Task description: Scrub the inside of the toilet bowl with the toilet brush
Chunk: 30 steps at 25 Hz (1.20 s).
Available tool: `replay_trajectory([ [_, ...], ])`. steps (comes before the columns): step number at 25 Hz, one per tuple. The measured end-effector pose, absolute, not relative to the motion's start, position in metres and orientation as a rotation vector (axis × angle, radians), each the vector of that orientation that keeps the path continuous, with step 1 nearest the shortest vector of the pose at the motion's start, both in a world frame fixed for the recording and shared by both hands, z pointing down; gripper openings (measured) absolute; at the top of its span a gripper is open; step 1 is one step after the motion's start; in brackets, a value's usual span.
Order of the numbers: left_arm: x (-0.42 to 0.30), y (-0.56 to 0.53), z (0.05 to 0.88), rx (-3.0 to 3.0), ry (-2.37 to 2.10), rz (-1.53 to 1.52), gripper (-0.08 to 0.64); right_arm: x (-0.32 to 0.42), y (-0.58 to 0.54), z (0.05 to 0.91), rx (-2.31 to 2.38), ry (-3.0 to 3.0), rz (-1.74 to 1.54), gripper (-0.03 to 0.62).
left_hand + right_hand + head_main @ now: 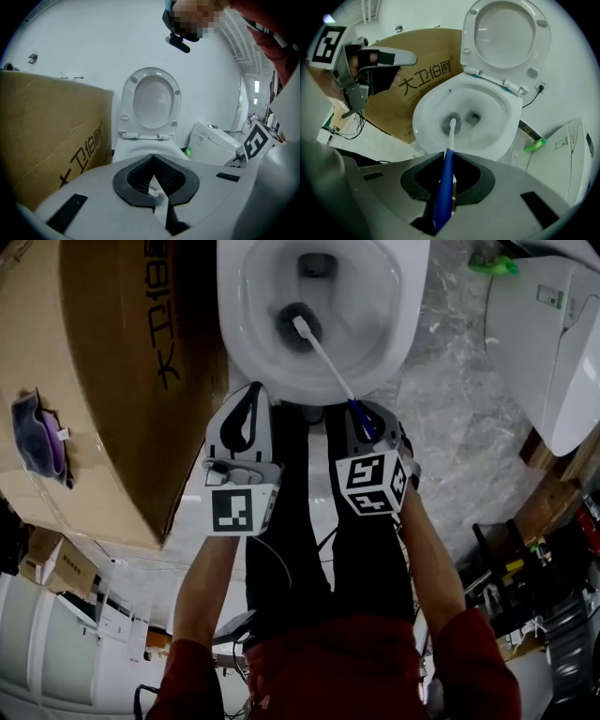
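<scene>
The right gripper (367, 427) clamps the blue handle of the brush (323, 360), angled so that its head presses low inside the bowl (242, 324) for scrubbing, while the left gripper (246, 423), clenched on nothing, hangs clear beside it.

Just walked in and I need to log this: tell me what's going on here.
A person holds a tool in each hand over a toilet. The right tool is shut on the blue handle of the toilet brush. The brush's dark head sits down inside the toilet bowl, just in front of the drain. The left tool is shut on nothing and is held beside the right one, near the bowl's front rim. The lid is up.
</scene>
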<state>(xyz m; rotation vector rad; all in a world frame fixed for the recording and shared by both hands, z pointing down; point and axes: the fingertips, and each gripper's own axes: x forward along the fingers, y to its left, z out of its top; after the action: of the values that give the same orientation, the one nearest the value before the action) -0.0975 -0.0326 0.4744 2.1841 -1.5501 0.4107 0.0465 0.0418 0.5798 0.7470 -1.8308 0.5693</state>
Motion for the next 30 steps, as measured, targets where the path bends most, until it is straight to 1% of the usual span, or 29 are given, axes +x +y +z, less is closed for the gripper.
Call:
replay_trajectory([
  [8,-0.083,-0.042,0.445,2.243,-1.522,0.455,0.012,0.085,0.047,0.573,0.687,-1.755,0.49,0.06],
  [19,-0.067,-0.063,0.403,2.31,-1.525,0.41,0.012,0.118,0.004,0.568,0.757,-1.666,0.408,0.06],
  [25,-0.064,-0.066,0.393,2.291,-1.534,0.367,0.012,0.118,-0.035,0.575,0.846,-1.646,0.425,0.06],
  [30,-0.072,-0.064,0.387,2.252,-1.545,0.351,0.012,0.102,-0.071,0.588,0.898,-1.633,0.443,0.06],
])
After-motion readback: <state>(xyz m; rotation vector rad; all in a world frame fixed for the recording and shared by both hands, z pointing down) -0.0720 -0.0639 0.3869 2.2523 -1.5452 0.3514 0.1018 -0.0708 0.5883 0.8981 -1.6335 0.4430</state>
